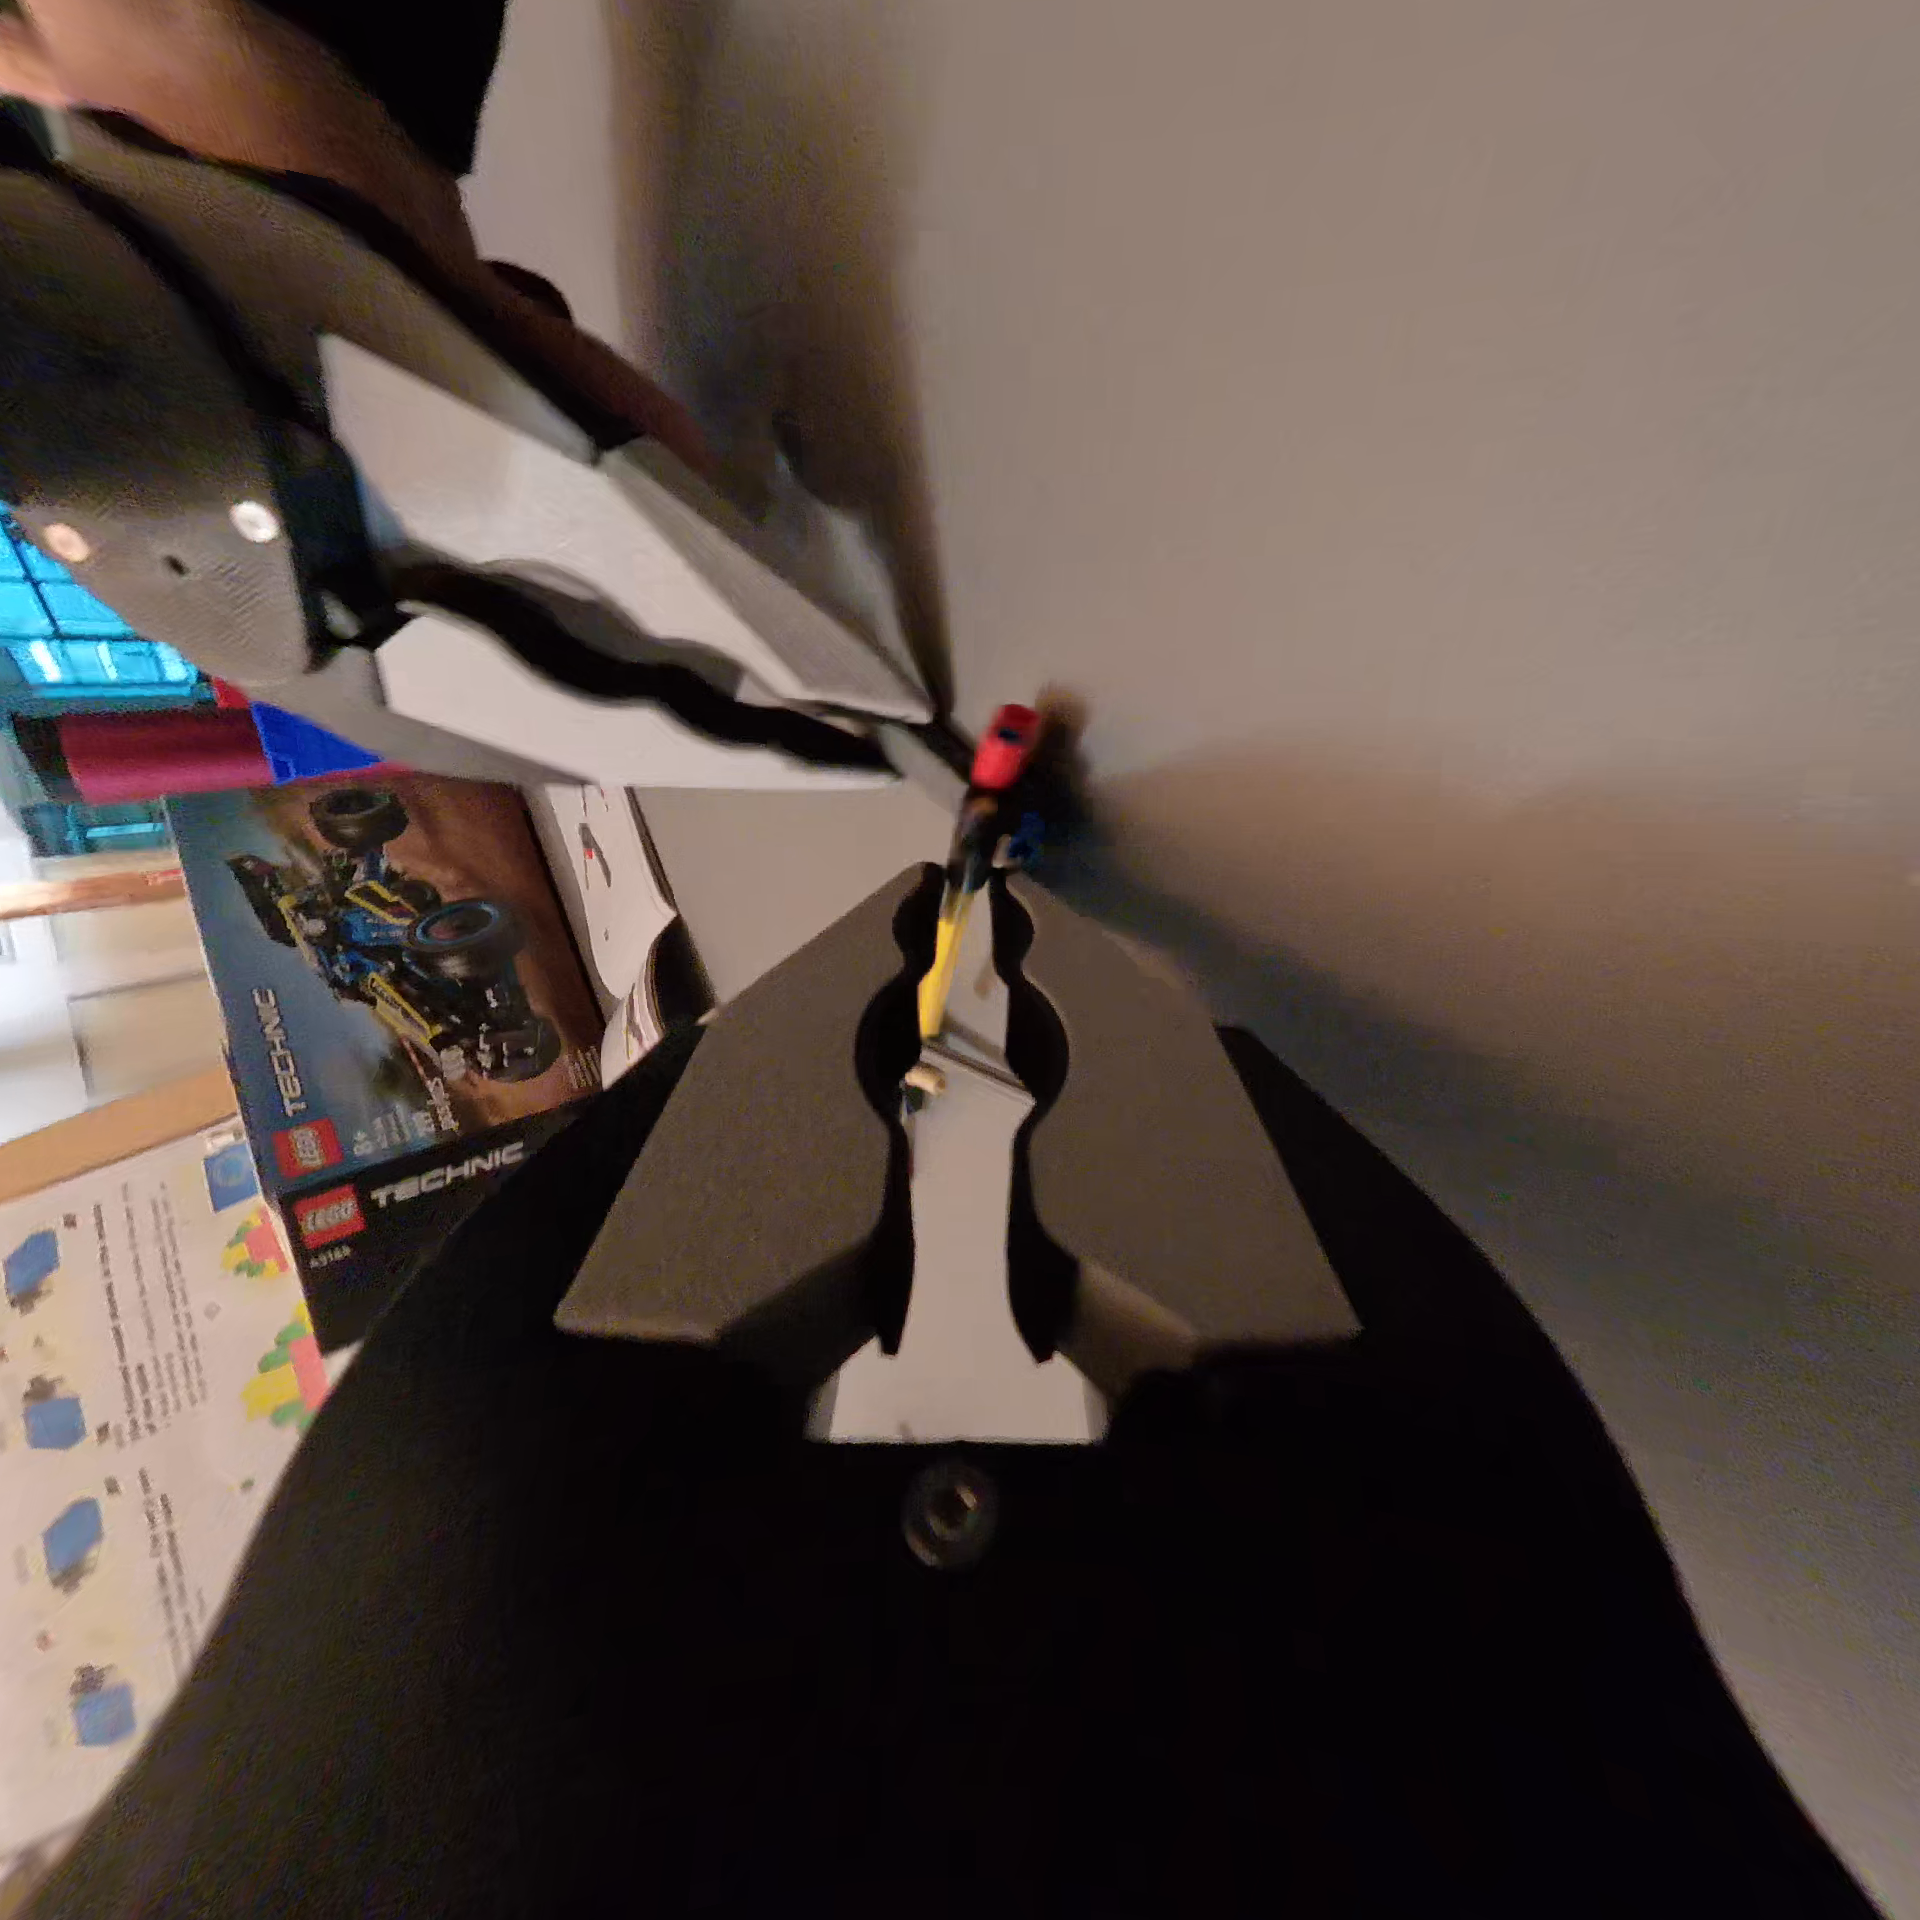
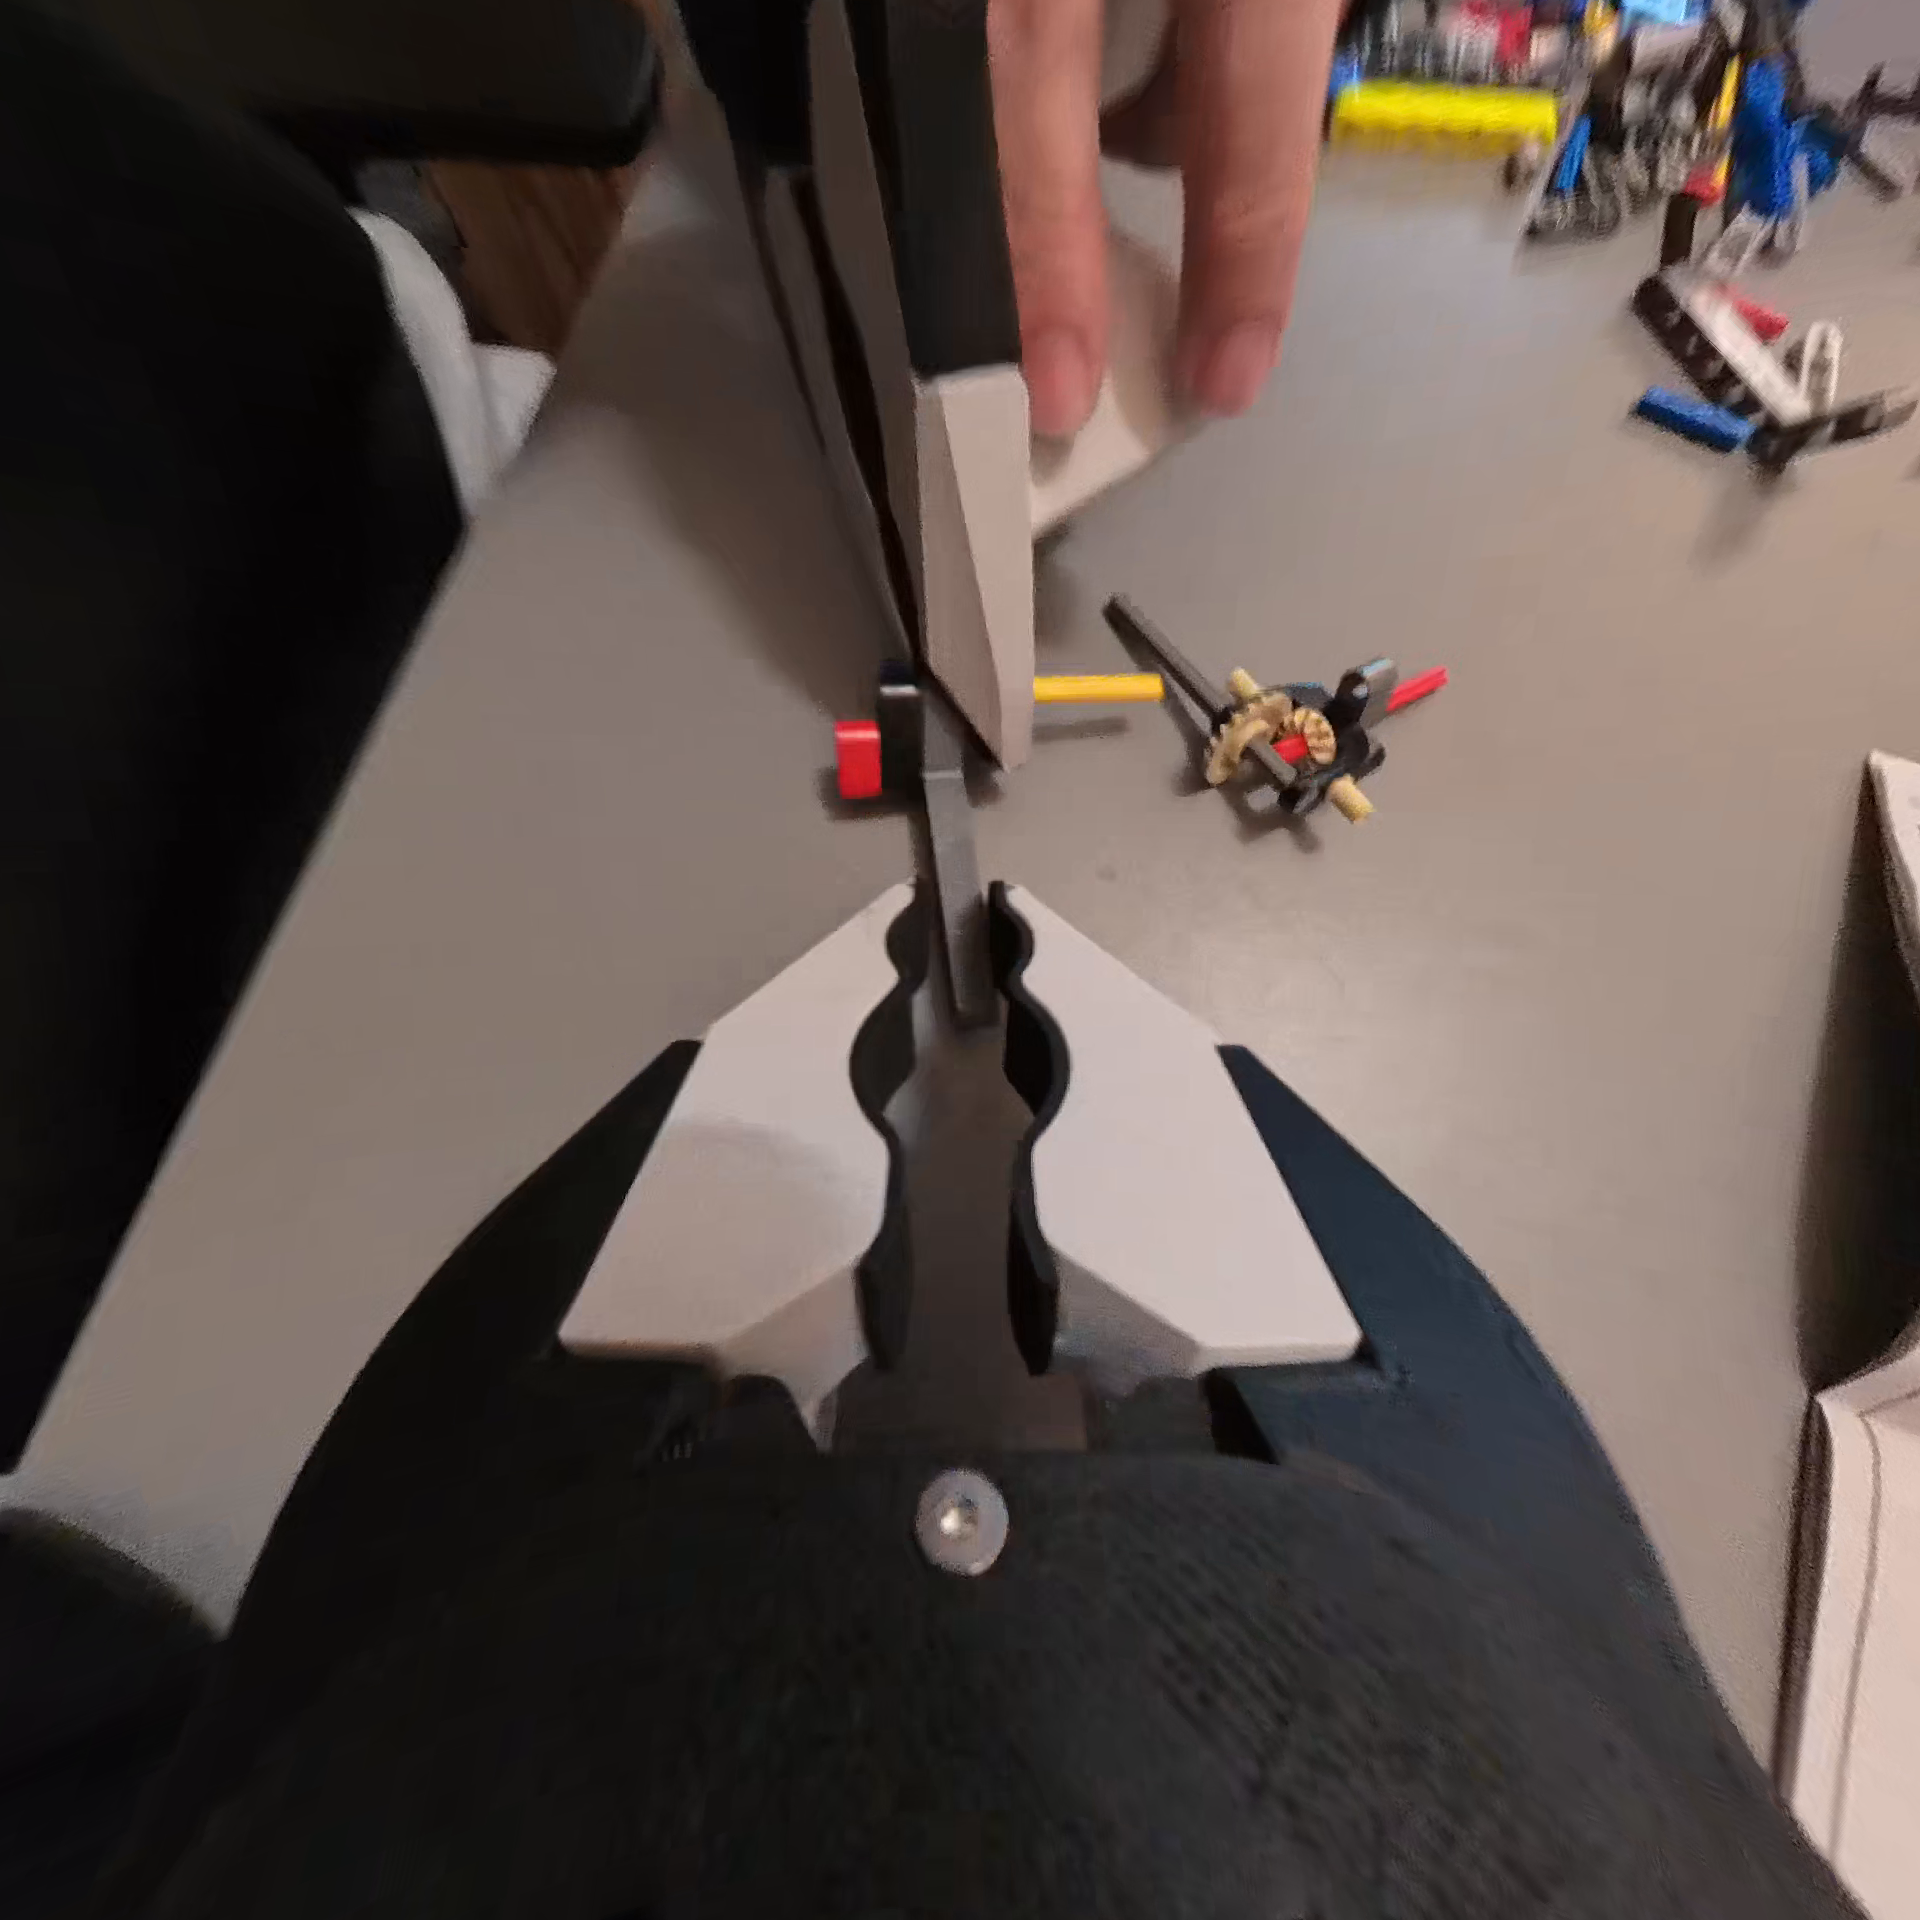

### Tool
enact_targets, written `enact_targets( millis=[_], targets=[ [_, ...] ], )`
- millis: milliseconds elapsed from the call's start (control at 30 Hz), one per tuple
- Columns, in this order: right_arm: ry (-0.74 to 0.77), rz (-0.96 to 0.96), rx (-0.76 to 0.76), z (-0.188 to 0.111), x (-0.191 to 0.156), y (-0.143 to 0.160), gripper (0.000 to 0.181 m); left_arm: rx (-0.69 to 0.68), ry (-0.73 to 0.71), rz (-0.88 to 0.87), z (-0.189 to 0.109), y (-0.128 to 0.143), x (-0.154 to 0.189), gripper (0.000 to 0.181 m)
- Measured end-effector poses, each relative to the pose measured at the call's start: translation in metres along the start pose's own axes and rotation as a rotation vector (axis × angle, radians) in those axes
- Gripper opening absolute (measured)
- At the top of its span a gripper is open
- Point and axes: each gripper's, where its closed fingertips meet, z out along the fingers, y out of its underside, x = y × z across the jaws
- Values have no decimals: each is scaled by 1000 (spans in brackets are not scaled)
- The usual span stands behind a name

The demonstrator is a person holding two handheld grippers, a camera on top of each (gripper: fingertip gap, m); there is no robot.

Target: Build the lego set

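In my right wrist view, nearest to me, the right gripper [image 2: 956, 894] has its jaws narrow, pinching the end of a dark grey flat beam [image 2: 954, 914] that stands out forward from the tips. At the far end of this beam sit a black connector [image 2: 900, 717] and a red bush [image 2: 858, 758]. There the left gripper [image 2: 971, 665] comes down from above, with the fingers of a person [image 2: 1060, 260] on its body, and it clamps a yellow axle [image 2: 1101, 688] that sticks out to the right of its tips.

A little behind, on the grey table [image 2: 1455, 935], lies a small gear assembly [image 2: 1288, 743] with tan bevel gears, a dark axle and a red axle (well apart from both grippers). Farther, at the top right, I see loose beams [image 2: 1756, 374], and behind them a half-built blue and black model [image 2: 1704, 135], blurred.

In my left wrist view the jaws are narrow on the yellow axle [image 1: 948, 961], the red bush [image 1: 1006, 743] just beyond the tips. At the left edge stands the set's box [image 1: 384, 1018], with printed instruction sheets [image 1: 135, 1455] beside it.
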Motion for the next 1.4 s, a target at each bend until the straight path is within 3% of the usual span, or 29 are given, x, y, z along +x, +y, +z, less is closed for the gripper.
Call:
enact_targets(
  millis=[33,167,300,467,600,733,833,933,1033,1200,1400],
  targets=[
    [8,-8,-37,4,1,4,6,-6,-22,-24,-1,3,0,10],
    [64,-5,-52,8,-1,-2,6,-95,-65,-233,-16,25,4,27],
    [226,89,-27,15,10,-12,6,8,-58,-809,-44,22,13,48],
    [460,159,162,15,30,-51,6,152,-214,-1521,-59,22,-3,43],
    [613,64,223,12,40,-72,5,195,-369,-1763,-69,43,-12,31],
    [646,28,230,15,36,-81,6,198,-399,-1757,-70,48,-14,17],
    [684,28,213,13,39,-79,6,187,-421,-1675,-70,48,-19,16],
    [635,52,209,14,36,-75,7,131,-394,-1546,-68,51,-19,15],
    [549,78,215,9,31,-71,20,74,-356,-1413,-70,59,-19,15],
    [456,211,199,-20,41,-41,30,58,-316,-1264,-70,71,-15,15],
    [369,83,131,-33,54,-13,38,117,-351,-1053,-73,68,-24,14]
  ],
)
